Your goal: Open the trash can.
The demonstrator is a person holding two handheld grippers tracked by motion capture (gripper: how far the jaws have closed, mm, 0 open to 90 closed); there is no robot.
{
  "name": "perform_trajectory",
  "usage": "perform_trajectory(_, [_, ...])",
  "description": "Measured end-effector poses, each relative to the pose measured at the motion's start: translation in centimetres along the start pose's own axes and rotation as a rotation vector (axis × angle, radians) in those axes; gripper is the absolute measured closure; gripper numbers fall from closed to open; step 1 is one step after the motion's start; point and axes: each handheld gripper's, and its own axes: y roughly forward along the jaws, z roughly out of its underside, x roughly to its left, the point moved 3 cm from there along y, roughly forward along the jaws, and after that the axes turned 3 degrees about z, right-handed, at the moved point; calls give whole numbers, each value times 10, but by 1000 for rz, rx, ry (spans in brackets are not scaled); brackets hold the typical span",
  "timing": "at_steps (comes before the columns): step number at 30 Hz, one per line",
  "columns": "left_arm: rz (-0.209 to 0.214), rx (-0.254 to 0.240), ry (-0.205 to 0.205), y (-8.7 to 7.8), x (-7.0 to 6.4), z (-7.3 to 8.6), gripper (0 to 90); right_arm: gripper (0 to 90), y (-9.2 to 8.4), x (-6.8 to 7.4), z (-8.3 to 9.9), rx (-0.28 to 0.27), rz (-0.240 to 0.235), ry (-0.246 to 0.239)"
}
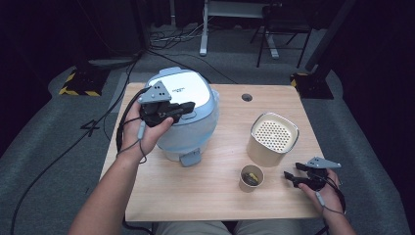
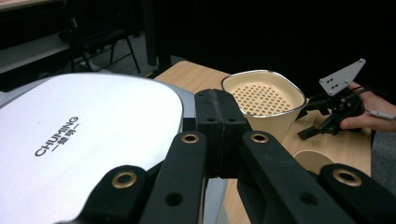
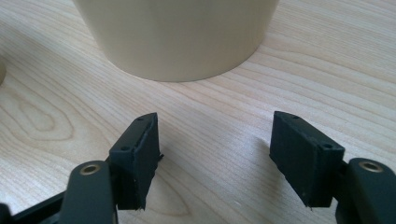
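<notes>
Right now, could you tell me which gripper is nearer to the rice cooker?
Left. The left gripper hovers over the rice cooker lid; the right gripper rests across the table, beside the paper cup.

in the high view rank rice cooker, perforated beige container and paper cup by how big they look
1. rice cooker
2. perforated beige container
3. paper cup
All stand on one table, so nearness hardly skews this.

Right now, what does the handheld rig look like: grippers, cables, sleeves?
Both are black two-jaw units. The left gripper and right gripper each carry a grey three-cornered plate with small holes on top. Jaw links have brass-coloured rivets, and the pads are flat black blocks. A thin dark cable trails from each. Forearms are bare, no sleeves in view.
</notes>
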Motion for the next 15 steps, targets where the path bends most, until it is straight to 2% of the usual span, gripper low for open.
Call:
perform_trajectory(5, [-19, 35, -7, 5, 4, 5, 900, 336, 0, 0, 0, 0, -1, 0])
perform_trajectory(13, [-49, 95, -8, 3, 4, 14, 900, 335, 0, 0, 0, 0, -1, 0])
perform_trajectory(15, [-44, 94, -26, 3, 5, 14, 900, 336, 0, 0, 0, 0, -1, 0])
